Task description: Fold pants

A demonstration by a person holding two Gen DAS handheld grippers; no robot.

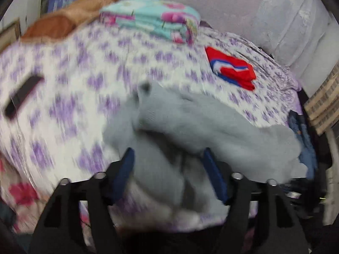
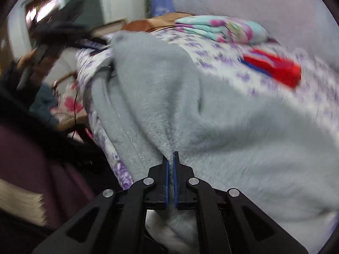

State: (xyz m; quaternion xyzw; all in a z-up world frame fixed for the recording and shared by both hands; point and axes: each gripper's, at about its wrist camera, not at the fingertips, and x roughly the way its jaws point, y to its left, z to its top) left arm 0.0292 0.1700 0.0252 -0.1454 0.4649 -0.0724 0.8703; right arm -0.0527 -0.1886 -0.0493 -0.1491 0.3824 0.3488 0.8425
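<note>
The grey fleece pants [image 1: 190,122] lie bunched on a bed with a white and purple flowered sheet [image 1: 80,67]. My left gripper [image 1: 169,158] is open, its blue-padded jaws wide apart with grey cloth lying between them. In the right wrist view the pants [image 2: 169,97] fill the middle, lifted into a ridge. My right gripper [image 2: 171,158] is shut on a fold of the pants, the cloth pinched between its blue pads. Both views are blurred by motion.
A folded red, white and blue garment [image 1: 233,69] lies on the sheet at the right. A folded turquoise and pink blanket [image 1: 156,19] and a brown pillow [image 1: 63,21] sit at the far side. A black flat object [image 1: 21,97] lies on the left. A grey wall stands behind.
</note>
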